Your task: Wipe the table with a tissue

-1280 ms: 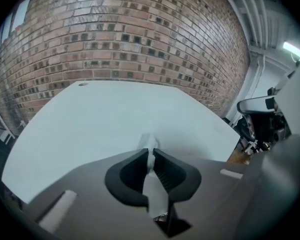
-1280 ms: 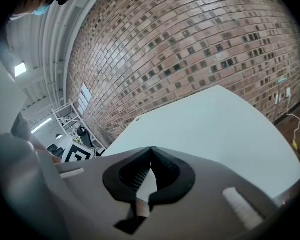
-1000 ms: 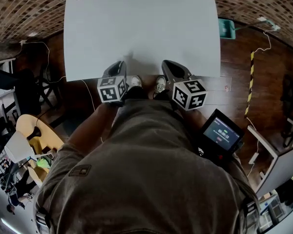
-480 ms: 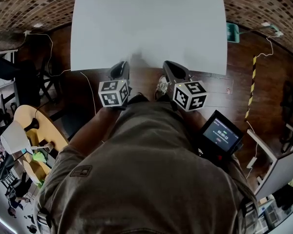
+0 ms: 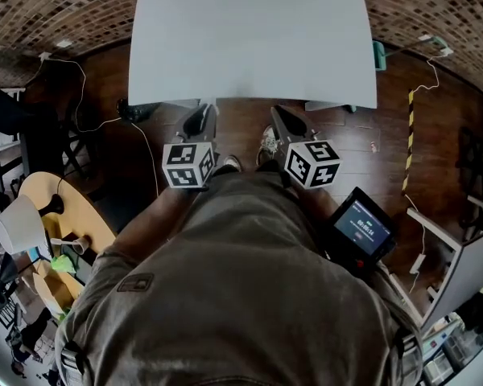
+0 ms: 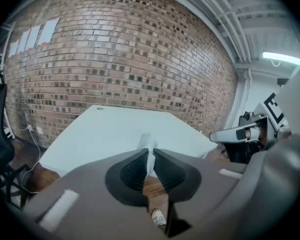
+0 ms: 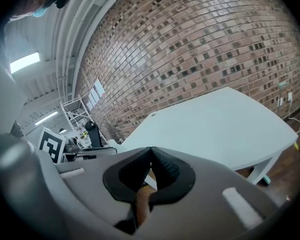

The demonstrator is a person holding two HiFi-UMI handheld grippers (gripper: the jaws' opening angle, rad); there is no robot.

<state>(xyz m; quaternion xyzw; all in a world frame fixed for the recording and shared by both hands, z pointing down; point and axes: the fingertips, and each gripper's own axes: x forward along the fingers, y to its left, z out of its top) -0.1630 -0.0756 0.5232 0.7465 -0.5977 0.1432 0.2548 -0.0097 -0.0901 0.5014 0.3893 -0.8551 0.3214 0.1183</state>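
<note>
We held the left gripper (image 5: 203, 117) just short of the near edge of the white table (image 5: 249, 39), above the wood floor (image 5: 241, 123) and not over the tabletop. Its jaws were pressed together on a white tissue (image 6: 147, 143). The tissue stood up from between the pads as a thin folded strip, pointing toward the table. The right gripper (image 5: 282, 121) hung beside the left one, also just short of the table's near edge. Its jaws met at the tips with nothing between them. Our shoes (image 5: 265, 141) stood on the floor before the table, under the two grippers. A brick wall (image 6: 115, 49) rose beyond the table's far side. A small lit screen (image 5: 361, 227) sat nearer to us than the table, off its right corner.
</note>
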